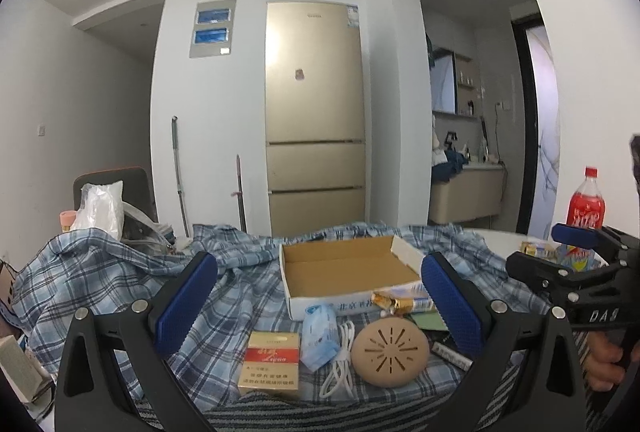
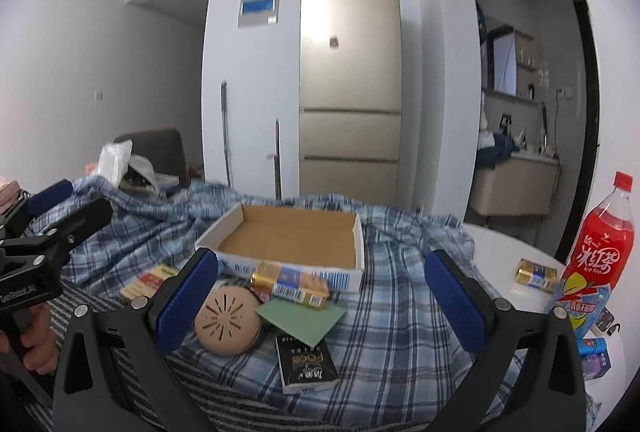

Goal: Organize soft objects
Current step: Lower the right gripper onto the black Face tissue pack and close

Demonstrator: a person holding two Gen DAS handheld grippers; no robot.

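Note:
A blue plaid cloth [image 1: 100,272] covers the table, with a striped grey fabric [image 1: 272,412] at its near edge. On it stands an empty cardboard box [image 1: 348,272]. In front of the box lie a soft blue mask packet [image 1: 318,336], a white cable [image 1: 340,364], a round beige disc [image 1: 390,352] and a cigarette pack [image 1: 270,364]. My left gripper [image 1: 320,306] hovers open over these items, holding nothing. My right gripper [image 2: 322,302] is open too, above the beige disc [image 2: 228,320], a green card [image 2: 300,314] and gold batteries [image 2: 290,286].
A red iced-tea bottle [image 2: 600,256] and another battery pack [image 2: 536,274] stand on the bare white table [image 2: 500,252] at right. A black box [image 2: 306,360] lies near the front. A plastic bag [image 1: 100,208] and a chair sit behind at left. A fridge [image 1: 316,112] stands beyond.

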